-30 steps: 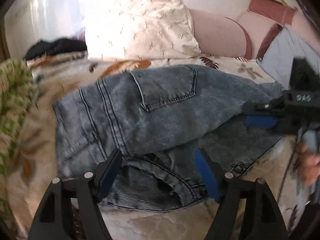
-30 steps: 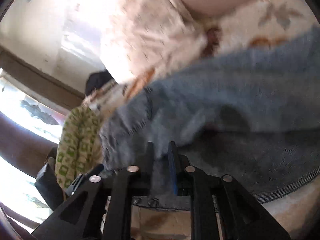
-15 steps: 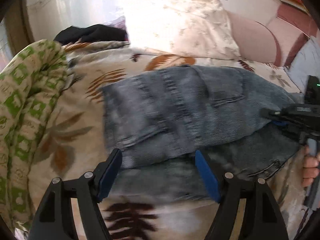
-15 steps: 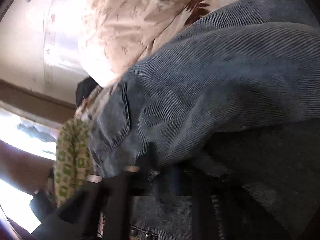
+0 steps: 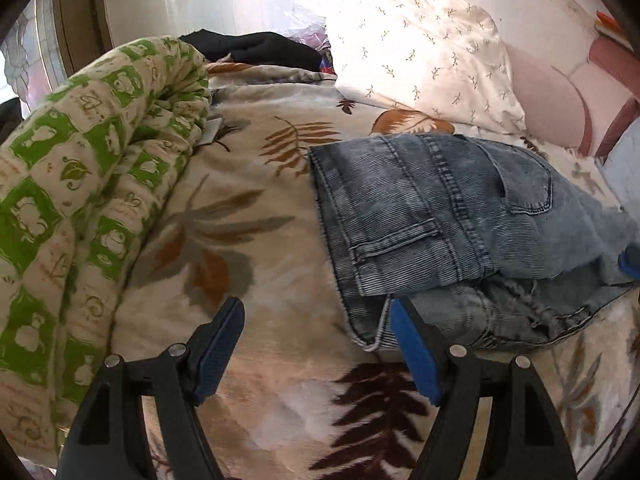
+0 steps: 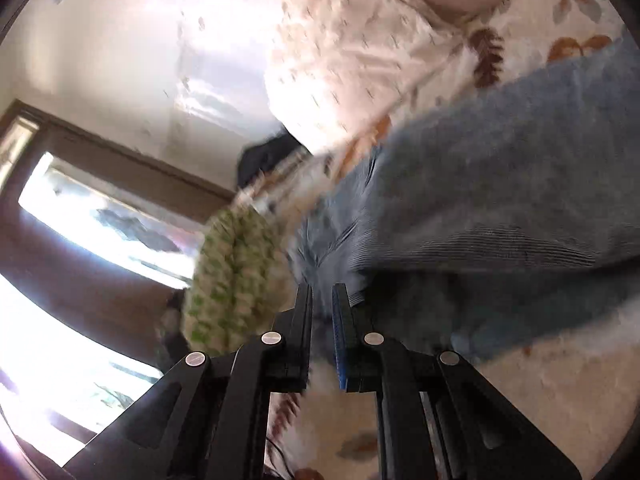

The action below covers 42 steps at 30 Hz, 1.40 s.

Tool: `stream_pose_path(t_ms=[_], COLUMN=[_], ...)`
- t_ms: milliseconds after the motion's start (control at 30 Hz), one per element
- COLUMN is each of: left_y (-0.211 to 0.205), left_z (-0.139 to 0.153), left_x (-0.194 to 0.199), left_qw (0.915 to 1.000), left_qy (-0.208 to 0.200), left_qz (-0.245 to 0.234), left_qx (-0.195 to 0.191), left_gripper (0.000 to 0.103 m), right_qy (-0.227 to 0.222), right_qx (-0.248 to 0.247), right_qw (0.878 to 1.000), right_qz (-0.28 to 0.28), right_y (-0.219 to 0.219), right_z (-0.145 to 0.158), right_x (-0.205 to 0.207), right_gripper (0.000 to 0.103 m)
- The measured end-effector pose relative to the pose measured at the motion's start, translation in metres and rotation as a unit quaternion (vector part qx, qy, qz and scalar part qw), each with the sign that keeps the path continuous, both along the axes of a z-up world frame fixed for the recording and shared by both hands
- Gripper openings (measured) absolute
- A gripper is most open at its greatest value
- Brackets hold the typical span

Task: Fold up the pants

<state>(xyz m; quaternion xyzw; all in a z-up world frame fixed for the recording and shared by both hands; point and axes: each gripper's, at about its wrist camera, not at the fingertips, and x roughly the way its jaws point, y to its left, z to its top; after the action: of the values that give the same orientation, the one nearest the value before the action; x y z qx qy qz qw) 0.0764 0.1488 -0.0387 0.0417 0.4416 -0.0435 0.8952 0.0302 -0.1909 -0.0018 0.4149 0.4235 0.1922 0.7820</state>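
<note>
The blue denim pants [image 5: 440,216] lie folded on the leaf-print bedspread [image 5: 248,240], back pockets up, right of centre in the left wrist view. My left gripper [image 5: 316,344] is open and empty, its right finger at the pants' near corner. In the right wrist view the pants [image 6: 500,184] are blurred and fill the right side. My right gripper [image 6: 322,312] has its fingers close together with a narrow gap; nothing shows between them. Its blue pad [image 5: 628,264] peeks in at the right edge of the left wrist view.
A rolled green-and-cream quilt [image 5: 80,184] lies along the left. A white patterned pillow [image 5: 424,52] and a pink one [image 5: 548,112] sit at the head of the bed. Dark clothing [image 5: 256,48] lies behind the quilt. A window [image 6: 100,220] is at left.
My left gripper has swung left and back, so the pants shifted to the right of its view. My right gripper has let go of the denim and pulled back from it.
</note>
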Motion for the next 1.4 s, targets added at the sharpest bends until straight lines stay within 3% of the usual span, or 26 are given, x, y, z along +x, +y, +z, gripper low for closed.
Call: stream_pose_path(t_ms=[133, 167, 233, 267, 300, 467, 600, 633, 700, 800, 967, 1100, 1200, 1300, 1400], left_y=[-0.010, -0.016, -0.029, -0.035, -0.040, -0.063, -0.072, -0.074, -0.076, -0.070, -0.039, -0.012, -0.007, -0.026, -0.061], left_z=[0.008, 0.009, 0.010, 0.009, 0.008, 0.004, 0.007, 0.008, 0.008, 0.010, 0.022, 0.029, 0.030, 0.029, 0.028], left_x=[-0.001, -0.002, -0.003, -0.002, -0.001, 0.002, 0.007, 0.008, 0.007, 0.007, 0.013, 0.016, 0.016, 0.013, 0.007], left_qw=[0.9997, 0.9995, 0.9990, 0.9987, 0.9985, 0.9965, 0.9970, 0.9970, 0.9968, 0.9974, 0.9985, 0.9952, 0.9942, 0.9972, 0.9939], left_qy=[-0.017, -0.022, -0.032, -0.033, -0.030, -0.033, -0.033, -0.034, -0.039, -0.043, -0.054, -0.058, -0.058, -0.058, -0.092], left_qz=[-0.011, -0.019, -0.030, -0.036, -0.043, -0.067, -0.065, -0.065, -0.063, -0.049, 0.009, 0.064, 0.064, 0.021, -0.036], left_qx=[-0.013, -0.009, 0.011, 0.016, 0.016, 0.037, 0.027, 0.024, 0.029, 0.029, -0.003, -0.045, -0.064, -0.042, 0.049], left_gripper=[0.077, 0.077, 0.078, 0.078, 0.078, 0.079, 0.080, 0.080, 0.080, 0.080, 0.080, 0.081, 0.081, 0.084, 0.087], right_qy=[0.071, 0.073, 0.073, 0.078, 0.085, 0.107, 0.082, 0.079, 0.085, 0.078, 0.003, -0.030, -0.038, -0.015, 0.003], right_qx=[0.054, 0.063, 0.070, 0.076, 0.086, 0.055, 0.033, 0.021, -0.015, 0.010, -0.020, -0.025, -0.042, -0.050, -0.146], right_qw=[0.996, 0.995, 0.995, 0.994, 0.993, 0.993, 0.995, 0.996, 0.995, 0.995, 0.999, 0.999, 0.997, 0.998, 0.989], right_qz=[0.033, 0.030, 0.017, 0.016, 0.014, -0.013, -0.042, -0.042, -0.046, -0.057, -0.025, 0.020, 0.050, 0.036, 0.014], right_y=[0.010, 0.012, 0.014, 0.015, 0.018, 0.026, 0.020, 0.022, 0.021, 0.013, 0.031, 0.054, 0.070, 0.056, 0.036], right_z=[-0.033, -0.036, -0.040, -0.043, -0.048, -0.071, -0.072, -0.073, -0.078, -0.083, -0.043, -0.017, -0.007, -0.017, -0.016], right_x=[0.007, 0.008, 0.013, 0.016, 0.020, 0.040, 0.050, 0.050, 0.049, 0.044, 0.031, 0.014, 0.003, 0.010, 0.019], right_gripper=[0.013, 0.018, 0.038, 0.054, 0.059, 0.057, 0.054, 0.050, 0.011, 0.009, 0.009, 0.008, 0.009, 0.012, 0.016])
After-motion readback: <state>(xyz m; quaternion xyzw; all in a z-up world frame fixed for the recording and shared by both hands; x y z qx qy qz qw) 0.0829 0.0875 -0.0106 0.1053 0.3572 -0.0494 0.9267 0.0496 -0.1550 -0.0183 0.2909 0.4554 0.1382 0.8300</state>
